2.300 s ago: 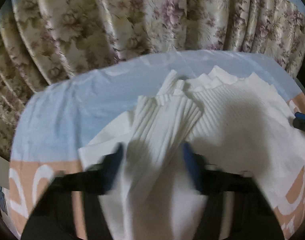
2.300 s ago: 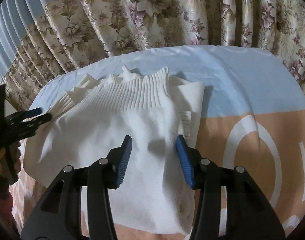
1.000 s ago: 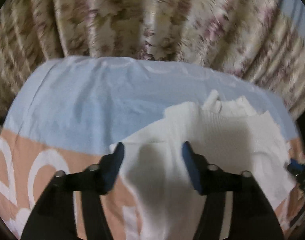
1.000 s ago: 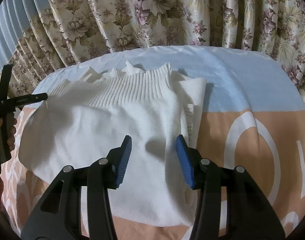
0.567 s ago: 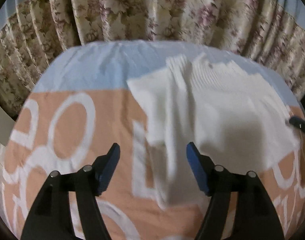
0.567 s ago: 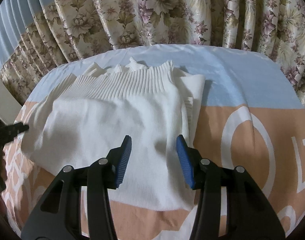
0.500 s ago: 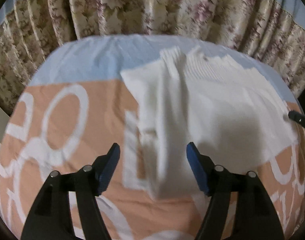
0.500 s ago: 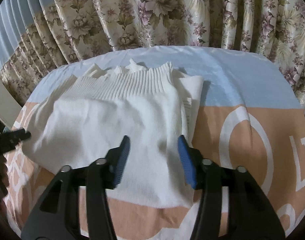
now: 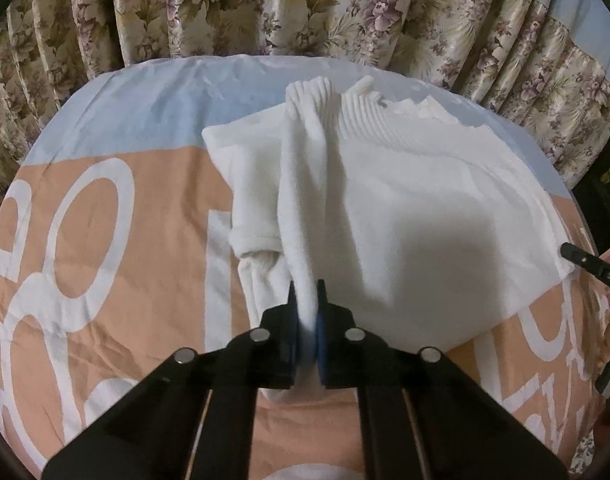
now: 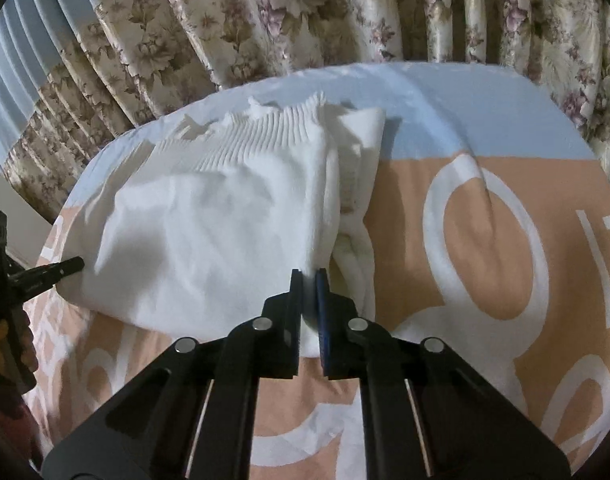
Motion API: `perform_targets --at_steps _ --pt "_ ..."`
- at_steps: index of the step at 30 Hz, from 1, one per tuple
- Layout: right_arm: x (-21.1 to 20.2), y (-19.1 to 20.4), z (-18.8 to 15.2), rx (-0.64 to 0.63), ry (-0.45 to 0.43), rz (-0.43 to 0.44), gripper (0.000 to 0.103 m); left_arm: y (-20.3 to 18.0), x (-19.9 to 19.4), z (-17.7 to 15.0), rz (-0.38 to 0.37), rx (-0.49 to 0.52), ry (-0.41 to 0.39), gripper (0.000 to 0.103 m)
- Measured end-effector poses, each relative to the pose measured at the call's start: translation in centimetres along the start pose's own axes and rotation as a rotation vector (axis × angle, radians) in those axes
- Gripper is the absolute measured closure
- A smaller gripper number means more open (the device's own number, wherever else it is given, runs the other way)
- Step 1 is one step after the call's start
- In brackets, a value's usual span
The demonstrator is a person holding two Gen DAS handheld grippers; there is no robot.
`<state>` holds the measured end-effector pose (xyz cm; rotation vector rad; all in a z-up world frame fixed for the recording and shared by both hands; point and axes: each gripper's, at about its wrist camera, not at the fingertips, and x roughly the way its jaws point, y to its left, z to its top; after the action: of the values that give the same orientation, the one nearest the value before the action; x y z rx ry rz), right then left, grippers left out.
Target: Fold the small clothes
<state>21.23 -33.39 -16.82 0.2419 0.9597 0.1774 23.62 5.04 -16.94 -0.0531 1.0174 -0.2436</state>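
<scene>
While pinched: ribbed white knit sweater, both tongs.

White ribbed sweater, peach-and-blue lettered sheet, floral beige curtain.

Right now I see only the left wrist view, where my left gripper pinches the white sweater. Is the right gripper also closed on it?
Observer: Yes. The right gripper is shut on the near edge of the white sweater, with fabric between its blue pads.
Operator: Is anything lying beside it, on its right?
Observer: A folded-under layer of the sweater sticks out there and lies on the bedspread.
</scene>
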Motion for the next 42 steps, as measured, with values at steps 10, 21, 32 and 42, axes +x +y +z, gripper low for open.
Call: perform_targets --at_steps 10,21,32,42 --pt "-2.0 -2.5 -2.0 0.077 0.031 0.004 0.096 2.7 -0.1 -2.0 -0.105 -0.110 0.063 0.093" --pt "-3.6 -1.9 0.2 0.026 -0.055 -0.007 0.075 1.6 -4.2 1.3 0.051 -0.017 -0.073 0.038" --pt "5.2 1.1 9.5 -0.195 -0.043 -0.101 0.074 -0.7 5.6 11.8 0.055 0.093 0.034 0.070" --pt "6.8 0.9 10.9 -0.208 -0.103 -0.137 0.096 0.6 5.7 11.7 0.008 0.052 -0.081 0.089"
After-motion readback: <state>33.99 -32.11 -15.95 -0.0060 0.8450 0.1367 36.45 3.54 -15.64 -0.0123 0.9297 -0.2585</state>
